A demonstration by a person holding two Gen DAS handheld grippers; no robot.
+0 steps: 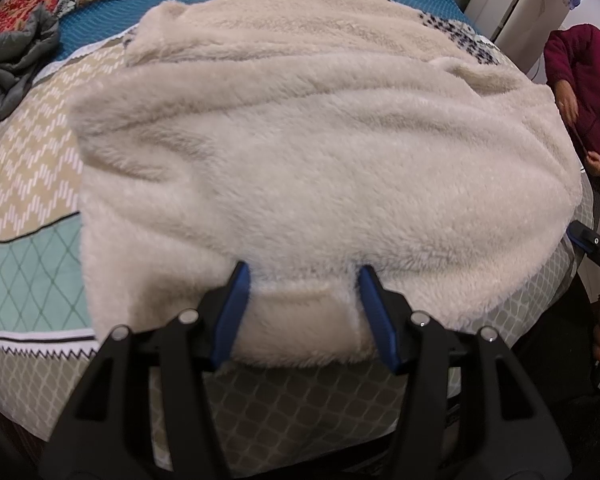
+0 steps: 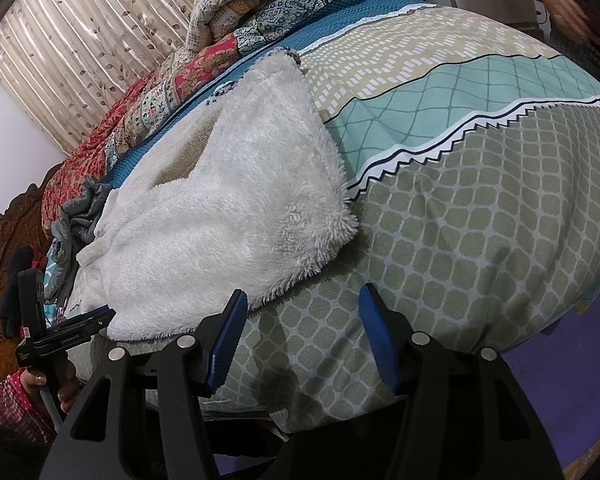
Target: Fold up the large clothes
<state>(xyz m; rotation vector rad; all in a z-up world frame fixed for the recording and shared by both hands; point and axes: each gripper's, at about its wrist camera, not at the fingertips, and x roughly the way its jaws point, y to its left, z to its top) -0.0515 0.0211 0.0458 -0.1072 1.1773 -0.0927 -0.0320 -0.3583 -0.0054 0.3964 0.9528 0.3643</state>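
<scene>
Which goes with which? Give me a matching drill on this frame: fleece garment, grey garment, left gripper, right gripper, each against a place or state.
Things:
1. fleece garment
2. grey garment
3. left gripper
4. right gripper

States:
A. open over bare bedsheet
B. crumpled beside the quilts
C. open, fingers straddling the fleece's near edge
D. cream, spread on the bed

Pairs: 1-D, 2-B, 3-C, 4-A

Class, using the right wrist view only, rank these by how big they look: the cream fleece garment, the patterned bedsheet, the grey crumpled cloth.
1. patterned bedsheet
2. cream fleece garment
3. grey crumpled cloth, partly hidden behind the garment, so its full size is unsure
</scene>
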